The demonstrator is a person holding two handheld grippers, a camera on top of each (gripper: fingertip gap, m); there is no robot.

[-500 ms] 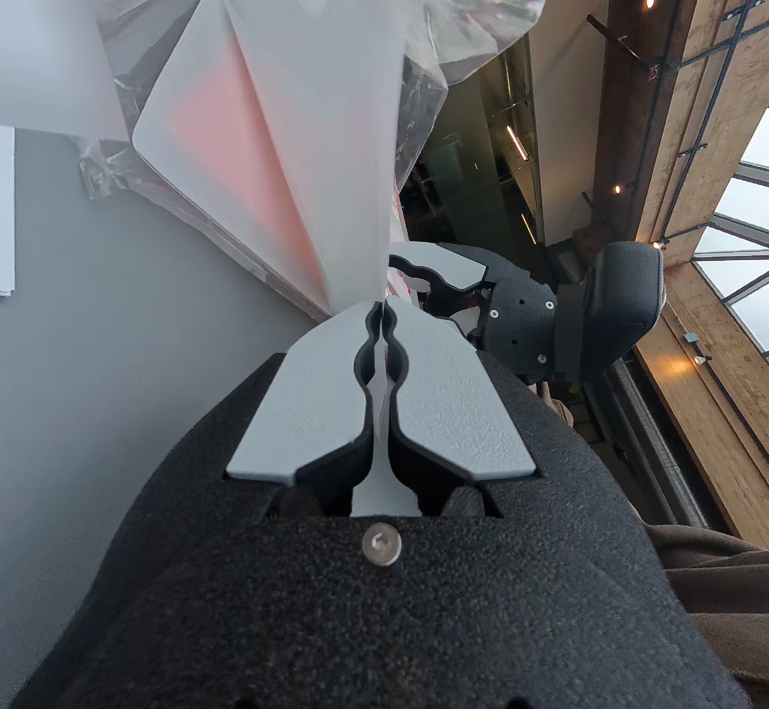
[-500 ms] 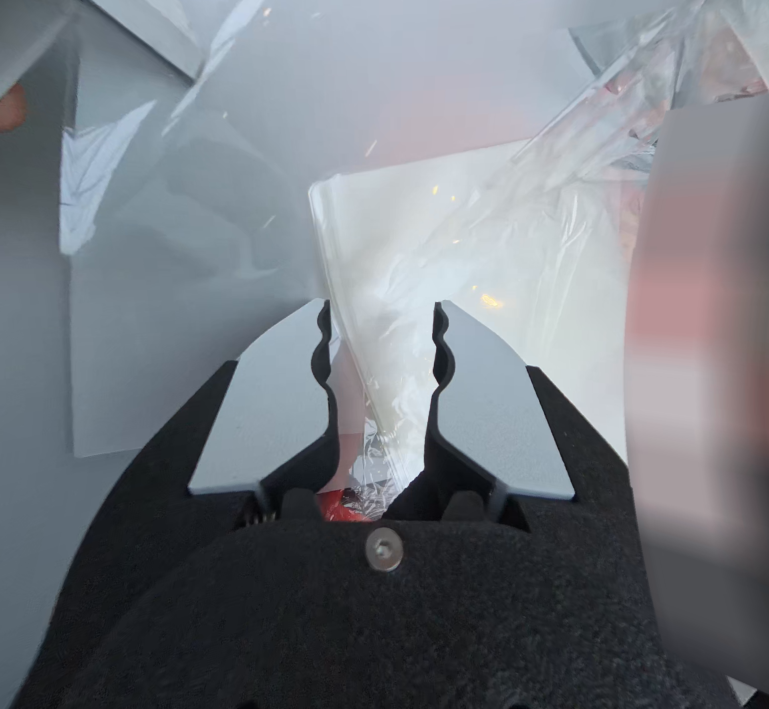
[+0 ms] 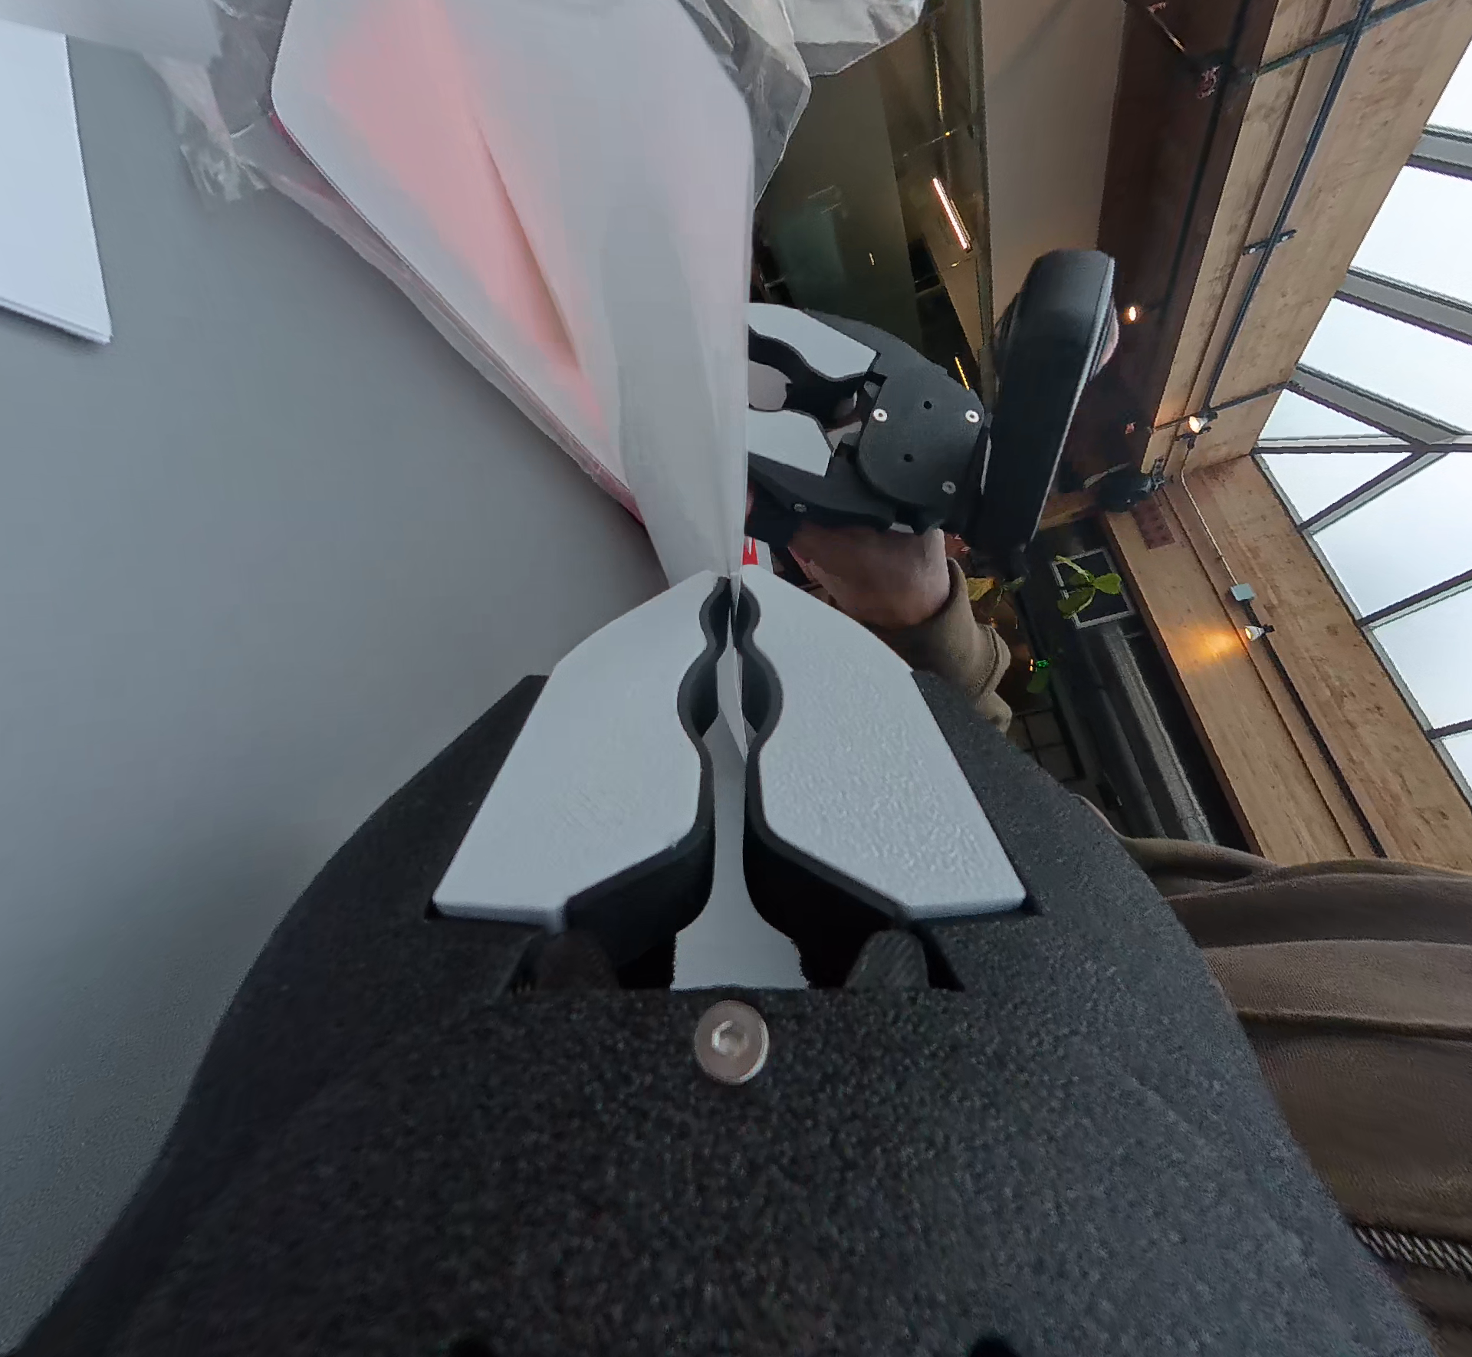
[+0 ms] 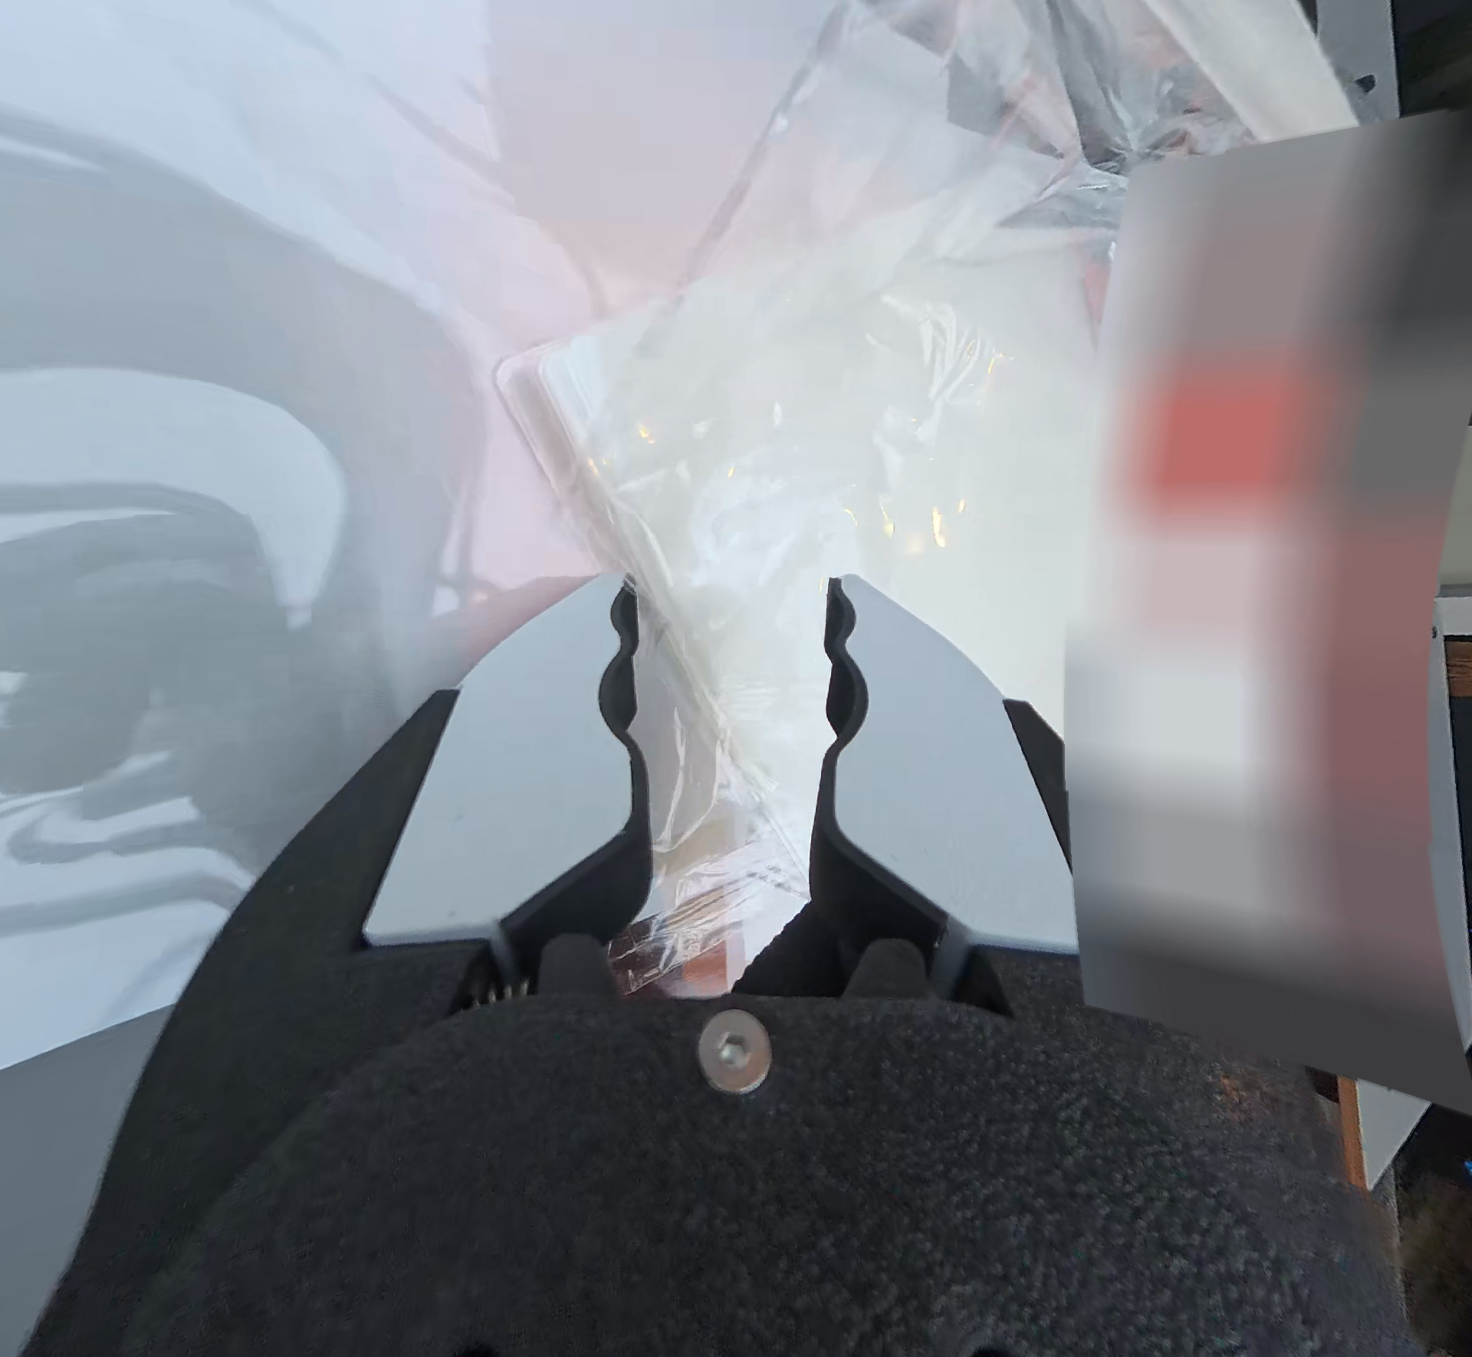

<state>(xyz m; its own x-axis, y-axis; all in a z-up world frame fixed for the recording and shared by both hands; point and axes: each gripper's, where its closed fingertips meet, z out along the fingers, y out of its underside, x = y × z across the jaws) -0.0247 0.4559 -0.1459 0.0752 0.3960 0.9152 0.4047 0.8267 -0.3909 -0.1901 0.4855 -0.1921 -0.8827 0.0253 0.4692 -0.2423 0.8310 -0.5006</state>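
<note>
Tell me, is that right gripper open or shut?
Open: the right gripper shows a clear gap between its fingers, with crinkled clear plastic wrap lying between them.

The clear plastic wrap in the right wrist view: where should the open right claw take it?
Probably the crinkled loose fold of the clear plastic wrap lying between the right claw fingers, approached straight ahead. It stands free of the flat white sheets beneath, so the fingers could pinch film alone.

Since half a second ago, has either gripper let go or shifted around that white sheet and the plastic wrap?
Nothing was let go. The right gripper has drawn back from the white sheet, so more of it and the hand holding it now show in the left wrist view. Unchanged: the left gripper stays shut on the sheet's edge; the right stays open around the clear plastic wrap.
</note>
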